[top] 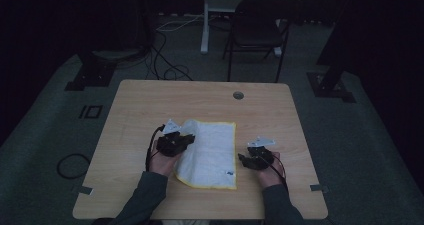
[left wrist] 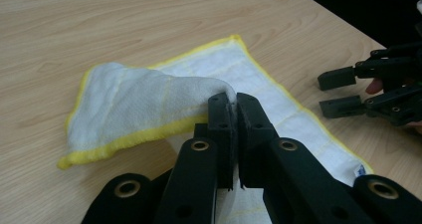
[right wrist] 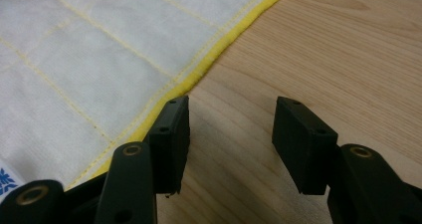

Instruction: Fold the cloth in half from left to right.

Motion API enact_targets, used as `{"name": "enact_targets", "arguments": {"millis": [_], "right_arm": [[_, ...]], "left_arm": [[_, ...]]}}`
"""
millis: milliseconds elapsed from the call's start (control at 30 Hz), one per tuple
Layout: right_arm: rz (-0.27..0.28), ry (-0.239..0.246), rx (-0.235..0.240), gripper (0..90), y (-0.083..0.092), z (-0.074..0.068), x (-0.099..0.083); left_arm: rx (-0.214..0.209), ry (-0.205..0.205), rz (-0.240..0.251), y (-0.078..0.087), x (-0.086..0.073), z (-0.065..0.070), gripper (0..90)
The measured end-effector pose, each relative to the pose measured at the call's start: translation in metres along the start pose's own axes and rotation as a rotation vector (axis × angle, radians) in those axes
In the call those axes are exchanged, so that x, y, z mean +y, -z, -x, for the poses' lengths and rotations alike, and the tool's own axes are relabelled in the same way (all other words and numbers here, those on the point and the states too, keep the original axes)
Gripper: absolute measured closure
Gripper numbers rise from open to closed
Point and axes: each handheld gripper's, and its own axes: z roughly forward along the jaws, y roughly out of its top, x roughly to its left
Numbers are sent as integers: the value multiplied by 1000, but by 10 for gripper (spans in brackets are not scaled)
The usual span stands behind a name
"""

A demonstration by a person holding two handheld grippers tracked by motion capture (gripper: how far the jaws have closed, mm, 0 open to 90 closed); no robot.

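Note:
A white cloth with a yellow hem (top: 210, 152) lies on the wooden table (top: 150, 100), a small blue tag near its front right corner. My left gripper (top: 189, 139) is shut on the cloth's left edge and holds that part lifted and folded over. In the left gripper view the cloth (left wrist: 149, 104) bunches between the closed tips of my left gripper (left wrist: 232, 103). My right gripper (top: 242, 159) rests just right of the cloth, open. Seen from the right gripper view, the gripper (right wrist: 231, 122) has bare wood between its jaws, and the cloth's yellow hem (right wrist: 199, 69) runs just left of the left jaw.
A round cable hole (top: 238, 95) sits near the table's far edge. Beyond the table stand a black chair (top: 257, 27) and a white stand leg (top: 205, 20). Cables (top: 165, 60) trail on the dark floor. The person's forearms come in from the front edge.

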Motion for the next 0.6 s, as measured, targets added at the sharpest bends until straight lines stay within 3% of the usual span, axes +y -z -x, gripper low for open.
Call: {"name": "enact_targets", "arguments": {"millis": [600], "right_arm": [[10, -12, -6, 488, 0, 1, -3]], "left_arm": [[-30, -22, -6, -13, 6, 12, 868]]}}
